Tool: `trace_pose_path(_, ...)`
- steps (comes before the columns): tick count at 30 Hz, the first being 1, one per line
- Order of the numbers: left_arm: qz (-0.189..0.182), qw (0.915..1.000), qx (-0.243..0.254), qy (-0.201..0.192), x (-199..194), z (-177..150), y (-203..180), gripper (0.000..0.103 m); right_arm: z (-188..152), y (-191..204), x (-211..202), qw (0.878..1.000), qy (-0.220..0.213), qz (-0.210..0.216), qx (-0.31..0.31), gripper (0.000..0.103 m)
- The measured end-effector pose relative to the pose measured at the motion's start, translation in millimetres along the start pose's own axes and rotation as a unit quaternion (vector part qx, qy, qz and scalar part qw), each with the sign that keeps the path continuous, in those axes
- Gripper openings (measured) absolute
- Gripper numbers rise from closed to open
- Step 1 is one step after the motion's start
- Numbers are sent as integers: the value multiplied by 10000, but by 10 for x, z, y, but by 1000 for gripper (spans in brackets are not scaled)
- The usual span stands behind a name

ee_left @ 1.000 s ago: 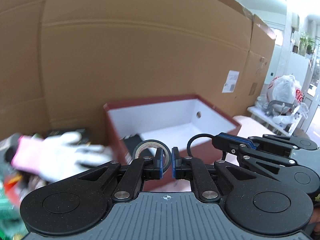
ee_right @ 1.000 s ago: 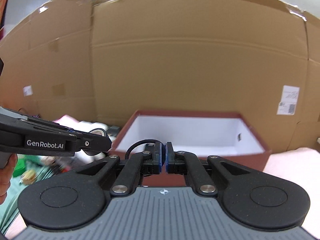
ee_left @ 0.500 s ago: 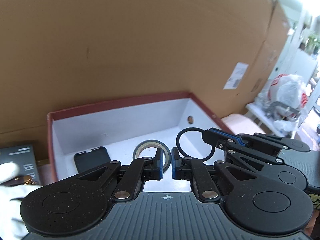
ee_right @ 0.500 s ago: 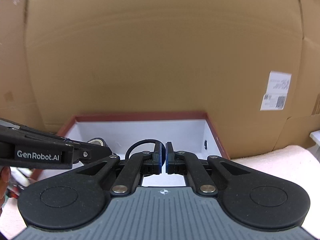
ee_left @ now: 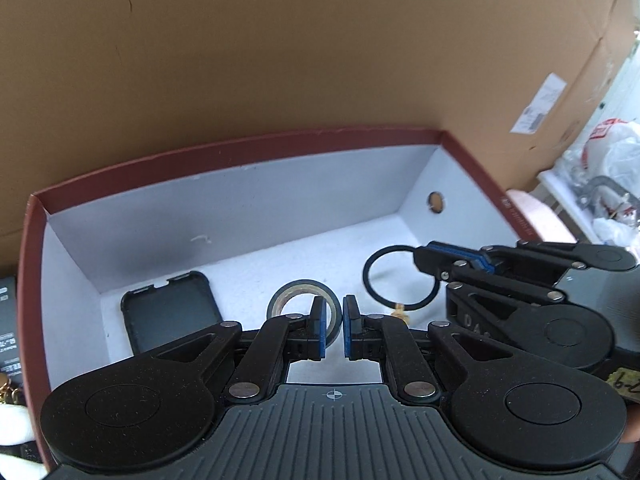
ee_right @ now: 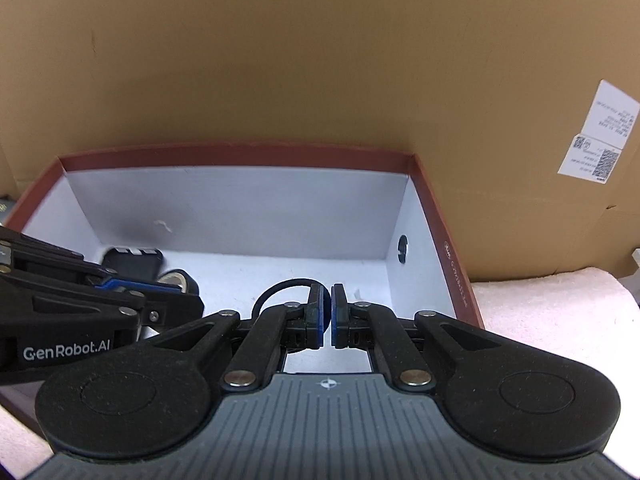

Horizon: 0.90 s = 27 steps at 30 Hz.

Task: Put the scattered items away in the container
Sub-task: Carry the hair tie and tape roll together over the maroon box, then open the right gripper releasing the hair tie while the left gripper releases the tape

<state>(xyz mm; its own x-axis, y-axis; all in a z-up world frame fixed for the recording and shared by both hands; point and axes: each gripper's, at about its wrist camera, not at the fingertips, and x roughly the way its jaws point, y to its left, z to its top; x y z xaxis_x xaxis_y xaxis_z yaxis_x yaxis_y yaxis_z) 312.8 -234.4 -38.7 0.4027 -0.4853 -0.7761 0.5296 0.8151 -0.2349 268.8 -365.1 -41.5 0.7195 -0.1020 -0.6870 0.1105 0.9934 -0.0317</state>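
Observation:
A dark red box with a white inside [ee_left: 240, 152] [ee_right: 240, 156] lies below both grippers. My left gripper [ee_left: 333, 330] is shut on a roll of black tape [ee_left: 294, 296] and holds it over the box floor. My right gripper [ee_right: 329, 316] is shut on a thin black ring with a small gold charm [ee_left: 400, 280] [ee_right: 280, 288], held over the right half of the box. A black phone case [ee_left: 172, 312] [ee_right: 134, 260] lies on the box floor at the left.
Tall cardboard sheets [ee_left: 280, 60] stand behind the box. A pale pink towel [ee_right: 560, 312] covers the table right of the box. A dark packet [ee_left: 8, 320] and a white glove [ee_left: 16, 420] lie left of the box. Plastic bags [ee_left: 608, 152] sit far right.
Both grippers have moved forward and down over the box with their loads. The box now fills the views, and the glove and clutter have slid out to the left.

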Motion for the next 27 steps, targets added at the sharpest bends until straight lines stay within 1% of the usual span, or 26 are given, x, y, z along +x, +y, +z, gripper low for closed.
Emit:
trace_pose_path(1, -4, 10000, 13, 21, 3, 7, -6, 5, 11, -2, 22, 10000, 49, 12, -13, 4)
trace_pose_path(3, 128, 9999, 100, 37, 7, 17, -45, 7, 25, 6, 63, 9999, 144, 8, -48, 4)
trace_pose_path(5, 173, 9997, 135, 60, 12, 13, -58, 17, 30, 52, 93, 9997, 222, -31, -129, 4)
trace_pose_path(6, 154, 9998, 112, 59, 8, 13, -52, 30, 25, 86, 91, 9996, 236, -44, -165, 4)
trace_pose_path(7, 144, 9999, 81, 38, -4, 11, -44, 31, 15, 109, 84, 9995, 241, -45, -184, 4)
trace_pose_path(8, 146, 9999, 48, -2, -21, 10, -36, 35, 8, 110, 83, 9995, 241, -35, -176, 4)
trace_pose_path(9, 136, 9999, 4, -33, -45, 9, -18, 47, 4, 107, 84, 9996, 249, -13, -157, 6)
trace_pose_path(10, 234, 9997, -78, -71, -68, 5, 1, 59, 0, 109, 81, 9996, 251, 3, -146, 6)
trace_pose_path(11, 328, 9992, -198, -112, -88, 8, 24, 64, 10, 104, 81, 9996, 228, 15, -135, 11)
trace_pose_path(12, 368, 9986, -337, -146, -111, 9, 59, 72, 13, 91, 76, 9997, 218, -15, -93, 25)
trace_pose_path(13, 372, 9981, -458, -180, -136, 6, 100, 80, 7, 73, 70, 9998, 195, -26, -57, 26)
trace_pose_path(15, 308, 9971, -650, -253, -198, -14, 179, 84, -15, 37, 56, 9998, 167, 123, 8, 28)
trace_pose_path(16, 238, 9965, -738, -301, -235, -27, 216, 90, -23, 30, 23, 9997, 147, 177, 47, 33)
trace_pose_path(17, 124, 9959, -827, -356, -275, -42, 249, 94, -18, 21, -1, 9996, 121, 243, 86, 39)
trace_pose_path(18, -23, 9949, -912, -428, -309, -50, 258, 101, -20, 19, -25, 9993, 95, 332, 108, 54)
trace_pose_path(19, -148, 9939, -974, -501, -356, -69, 270, 102, -31, 29, -54, 9986, 60, 504, 121, 62)
trace_pose_path(20, -237, 9928, -1016, -584, -404, -84, 279, 102, -47, 46, -90, 9975, -8, 690, 149, 74)
trace_pose_path(21, -357, 9921, -1018, -634, -447, -87, 271, 103, -65, 75, -132, 9971, -97, 731, 159, 78)
trace_pose_path(22, -459, 9917, -1006, -655, -485, -102, 268, 103, -81, 115, -173, 9977, -187, 645, 108, 79)
trace_pose_path(23, -528, 9914, -994, -673, -520, -121, 262, 103, -99, 153, -211, 9977, -276, 621, 25, 86)
trace_pose_path(24, -581, 9912, -971, -692, -541, -156, 239, 103, -123, 183, -253, 9972, -392, 629, -40, 91)
trace_pose_path(27, -663, 9911, -886, -741, -598, -226, 197, 103, -189, 253, -386, 9954, -648, 688, -149, 96)
